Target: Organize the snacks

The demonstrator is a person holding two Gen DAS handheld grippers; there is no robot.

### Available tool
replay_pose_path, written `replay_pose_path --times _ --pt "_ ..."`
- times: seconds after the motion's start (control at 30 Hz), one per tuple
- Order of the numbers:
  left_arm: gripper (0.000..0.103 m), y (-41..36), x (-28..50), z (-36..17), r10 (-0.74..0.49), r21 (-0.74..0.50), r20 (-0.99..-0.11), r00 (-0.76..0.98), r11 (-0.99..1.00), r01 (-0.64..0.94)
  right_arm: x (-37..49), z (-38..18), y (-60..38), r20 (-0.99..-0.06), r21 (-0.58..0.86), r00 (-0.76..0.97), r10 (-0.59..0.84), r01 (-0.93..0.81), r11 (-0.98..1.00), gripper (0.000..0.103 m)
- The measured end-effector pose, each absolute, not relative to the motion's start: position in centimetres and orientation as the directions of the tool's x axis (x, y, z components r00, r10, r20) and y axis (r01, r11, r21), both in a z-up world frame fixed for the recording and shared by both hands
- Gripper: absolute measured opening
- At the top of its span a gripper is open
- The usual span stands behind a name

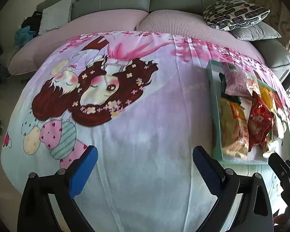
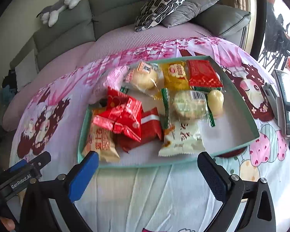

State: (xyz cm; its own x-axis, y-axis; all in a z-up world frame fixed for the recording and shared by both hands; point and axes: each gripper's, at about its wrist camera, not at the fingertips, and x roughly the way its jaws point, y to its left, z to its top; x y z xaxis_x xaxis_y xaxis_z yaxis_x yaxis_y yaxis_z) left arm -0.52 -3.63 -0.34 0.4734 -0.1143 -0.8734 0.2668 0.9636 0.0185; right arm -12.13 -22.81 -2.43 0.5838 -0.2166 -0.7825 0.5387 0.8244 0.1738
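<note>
1. The likeliest slip, to my eye: the snack packets overlap in the teal tray [image 2: 239,104], so jaws closing on the red crinkled packet [image 2: 123,114] could also catch the beige packet [image 2: 100,145] under its near edge and drag both.
2. The wrappers look glossy and air-filled; a pinch on the puffed middle may slide off or crush the round pastry in clear wrap [image 2: 187,104]. A sealed edge seems the safer hold.
3. The tray sits on a loose cartoon-print cloth [image 2: 145,193]; pushing down or sideways could shift the tray or wrinkle the cloth.
4. The right gripper [image 2: 147,176] has its jaws spread wide and holds nothing. The tray lies just ahead of it, its near rim between the fingertips; the white packet [image 2: 181,139] is ahead and slightly right, the beige packet just beyond the left fingertip.
5. The left gripper [image 1: 145,166] is likewise spread apart and empty, above bare cloth. The tray lies ahead and to its right, near the right finger, and the right gripper is close beside it, so the two tools could bump.
6. A phone-like device [image 2: 288,100] lies well to the right of the right gripper, beyond the tray.
</note>
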Motion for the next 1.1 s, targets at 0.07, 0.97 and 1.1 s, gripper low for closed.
replay_pose_path --times 0.07,0.97,1.1 --pt "0.099 -3.5 -0.8 -0.4 -0.099 0.035 -0.872 0.479 0.964 0.263 -12.1 -2.5 -22.7 -0.783 0.173 0.584 -0.213 0.534 0.828 0.103" --pt "0.099 -4.2 -0.2 -1.2 -0.013 0.123 -0.903 0.430 0.950 0.287 -10.9 -4.3 -22.1 -0.822 0.152 0.542 -0.173 0.501 0.852 0.103" --pt "0.099 -3.9 0.1 -1.7 -0.006 0.115 -0.916 0.402 0.954 0.276 -10.8 -4.6 -22.4 -0.825 0.155 0.539 -0.170 0.506 0.849 0.103"
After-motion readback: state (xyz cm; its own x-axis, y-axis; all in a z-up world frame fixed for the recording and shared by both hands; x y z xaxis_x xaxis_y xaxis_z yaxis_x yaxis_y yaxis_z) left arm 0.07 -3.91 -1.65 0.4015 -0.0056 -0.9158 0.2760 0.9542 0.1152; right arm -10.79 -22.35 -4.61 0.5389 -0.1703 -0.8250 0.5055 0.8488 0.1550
